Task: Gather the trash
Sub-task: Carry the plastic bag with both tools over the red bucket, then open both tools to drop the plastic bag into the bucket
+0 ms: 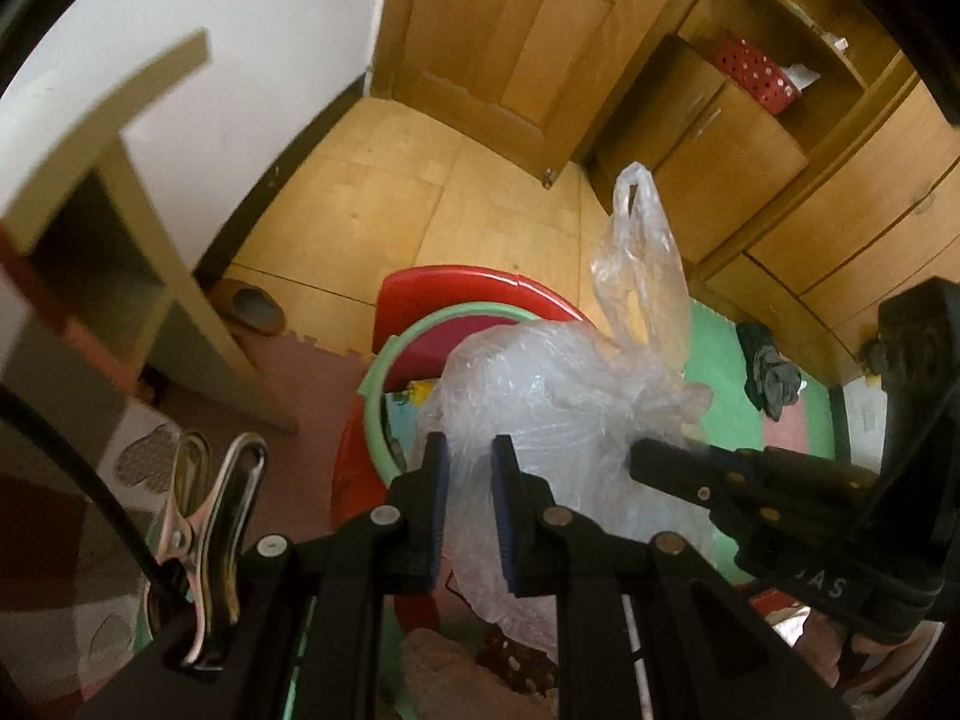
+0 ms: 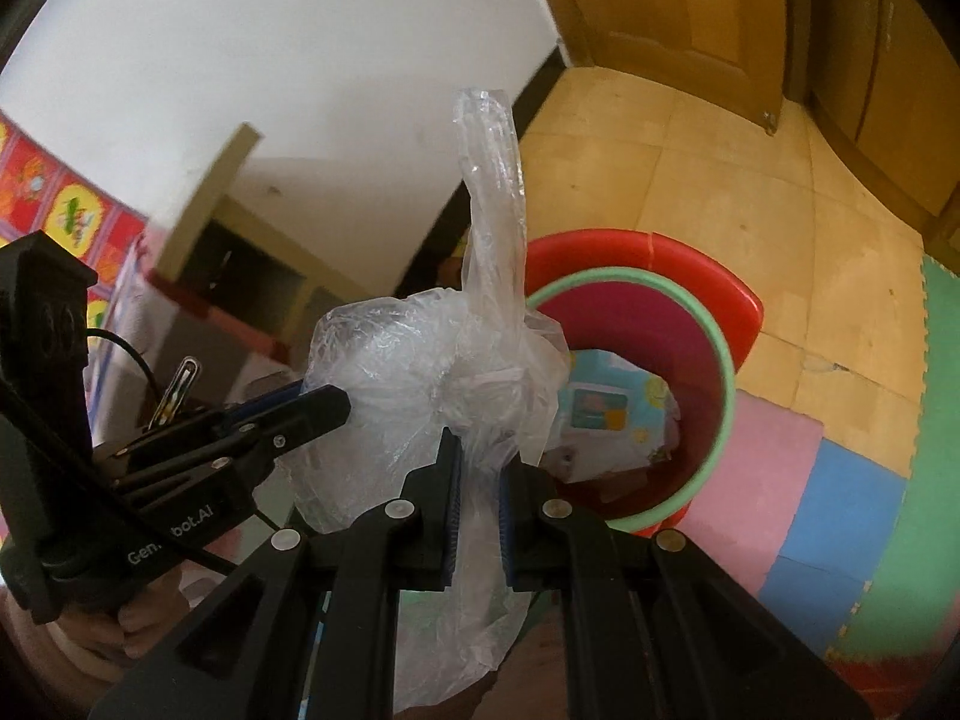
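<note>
The left claw [image 1: 469,456] pinches a fold of the clear plastic bag [image 1: 558,396]; the right claw [image 2: 478,468] pinches another fold of it, near the knot. The bag hangs between them, just above the red bin [image 2: 690,372] with its green rim, one handle loop sticking up. It looks light, soft and slippery, so thin film may slide from the pads; the bunched plastic near the knot seems the surest hold. Coloured packaging lies inside the bin.
</note>
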`<state>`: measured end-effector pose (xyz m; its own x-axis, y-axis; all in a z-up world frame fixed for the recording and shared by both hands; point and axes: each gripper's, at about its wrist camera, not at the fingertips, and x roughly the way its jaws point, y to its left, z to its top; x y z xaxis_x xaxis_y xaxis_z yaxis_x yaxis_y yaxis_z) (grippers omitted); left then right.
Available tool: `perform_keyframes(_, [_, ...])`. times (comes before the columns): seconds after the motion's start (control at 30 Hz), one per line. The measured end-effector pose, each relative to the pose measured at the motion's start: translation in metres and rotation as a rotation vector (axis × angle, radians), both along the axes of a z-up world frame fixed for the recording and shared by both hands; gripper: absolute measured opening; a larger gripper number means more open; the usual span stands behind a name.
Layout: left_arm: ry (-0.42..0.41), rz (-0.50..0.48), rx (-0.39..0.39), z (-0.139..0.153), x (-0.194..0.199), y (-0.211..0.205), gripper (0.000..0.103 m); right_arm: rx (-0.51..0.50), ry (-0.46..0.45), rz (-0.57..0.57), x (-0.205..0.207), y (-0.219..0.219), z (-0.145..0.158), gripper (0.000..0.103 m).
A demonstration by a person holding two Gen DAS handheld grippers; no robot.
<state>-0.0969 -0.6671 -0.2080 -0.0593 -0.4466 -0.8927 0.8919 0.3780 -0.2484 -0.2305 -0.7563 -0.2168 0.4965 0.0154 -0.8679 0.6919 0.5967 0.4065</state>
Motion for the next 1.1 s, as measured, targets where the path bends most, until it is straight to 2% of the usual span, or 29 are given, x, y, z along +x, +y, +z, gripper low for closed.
perform_keyframes(0.23, [0.014,-0.032,0.024,-0.039,0.000,-0.036,0.014,-0.006,0.043,-0.021,0.001,-0.025,-0.033,0.012])
perform_keyframes(0.43, [-0.013,-0.066,0.057,-0.069,-0.007,-0.063,0.015,-0.042,0.101,-0.011,0.006,-0.038,-0.055,0.012])
perform_keyframes(0.6, [0.016,-0.072,0.080,-0.088,-0.005,-0.078,0.014,-0.035,0.131,-0.044,0.005,-0.048,-0.068,0.012])
perform_keyframes(0.67, [0.026,-0.069,0.086,-0.089,-0.005,-0.083,0.016,-0.030,0.140,-0.056,0.004,-0.051,-0.072,0.012])
perform_keyframes(0.7, [0.032,-0.068,0.092,-0.090,-0.005,-0.085,0.019,-0.032,0.148,-0.057,0.004,-0.051,-0.074,0.013])
perform_keyframes(0.77, [0.040,-0.063,0.107,-0.094,-0.004,-0.091,0.032,-0.030,0.158,-0.063,0.004,-0.053,-0.076,0.019])
perform_keyframes(0.8, [0.040,-0.059,0.113,-0.095,-0.003,-0.091,0.033,-0.027,0.159,-0.067,0.004,-0.054,-0.077,0.021])
perform_keyframes(1.1, [0.038,-0.050,0.127,-0.083,0.000,-0.081,0.033,-0.022,0.143,-0.082,0.002,-0.051,-0.070,0.021])
